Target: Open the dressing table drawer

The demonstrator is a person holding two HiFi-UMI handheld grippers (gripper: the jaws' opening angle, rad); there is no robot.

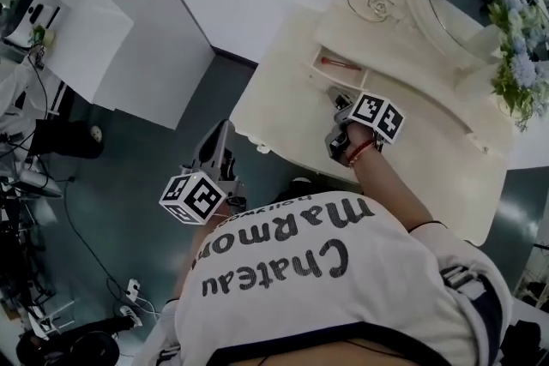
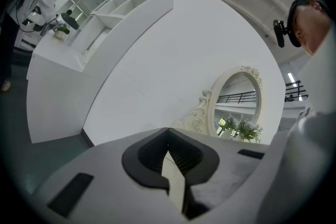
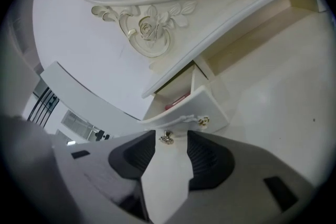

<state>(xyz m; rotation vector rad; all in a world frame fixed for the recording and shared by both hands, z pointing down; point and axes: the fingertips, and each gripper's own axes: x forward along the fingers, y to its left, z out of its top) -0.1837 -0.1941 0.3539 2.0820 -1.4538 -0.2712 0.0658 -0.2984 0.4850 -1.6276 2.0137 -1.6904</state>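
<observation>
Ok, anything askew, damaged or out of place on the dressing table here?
Nothing stands out. The small cream drawer is pulled out of the cream dressing table, with a red item lying inside.

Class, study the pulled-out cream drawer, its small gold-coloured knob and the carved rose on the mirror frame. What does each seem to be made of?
Cream drawer: probably painted wood, smooth satin coat, thick square edges. Small gold-coloured knob: likely brass-toned metal, bright glints. Carved rose on the mirror frame: painted wood or moulded resin; look leaves it open.
</observation>
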